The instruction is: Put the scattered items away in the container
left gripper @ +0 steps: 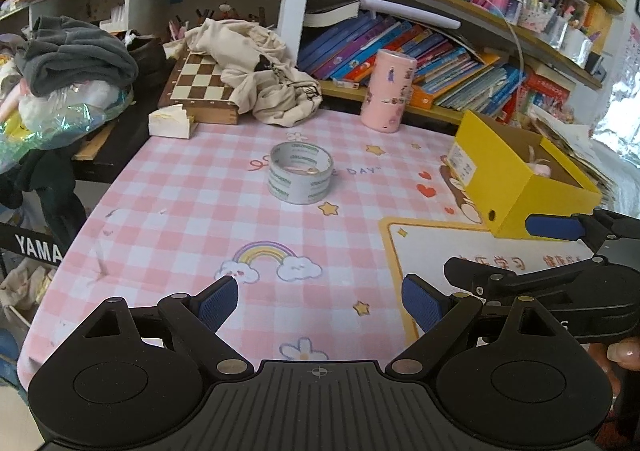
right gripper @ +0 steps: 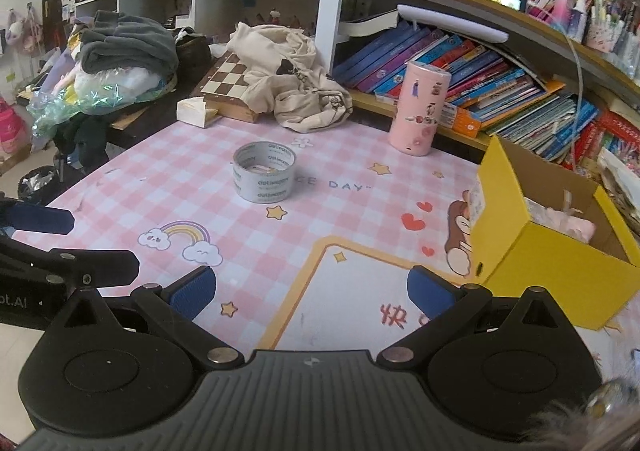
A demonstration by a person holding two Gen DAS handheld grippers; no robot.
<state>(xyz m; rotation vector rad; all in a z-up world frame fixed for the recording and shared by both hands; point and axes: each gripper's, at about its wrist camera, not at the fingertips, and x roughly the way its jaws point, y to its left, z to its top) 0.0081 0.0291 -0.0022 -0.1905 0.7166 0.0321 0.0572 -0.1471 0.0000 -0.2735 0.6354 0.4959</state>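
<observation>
A roll of silver tape point(left gripper: 301, 178) point(right gripper: 264, 171) lies flat on the pink checked tablecloth, mid-table. A pink cylinder with stickers point(left gripper: 387, 90) point(right gripper: 420, 108) stands upright behind it to the right. An open yellow cardboard box point(left gripper: 520, 187) point(right gripper: 560, 251) sits at the right with something pale pink inside point(right gripper: 568, 223). My left gripper point(left gripper: 320, 301) is open, low near the table's front edge, well short of the tape. My right gripper point(right gripper: 312, 291) is open too, beside the box's left front corner, nothing between its fingers. Each gripper shows at the other view's edge.
A chessboard box point(left gripper: 200, 91) under a beige cloth point(left gripper: 264, 67) and a tissue box point(left gripper: 170, 123) sit at the back left. Bookshelves point(right gripper: 480, 67) run behind. A pile of clothes and plastic point(left gripper: 72, 83) is off the left edge. A hand's fingers point(left gripper: 624, 351) hold the right gripper.
</observation>
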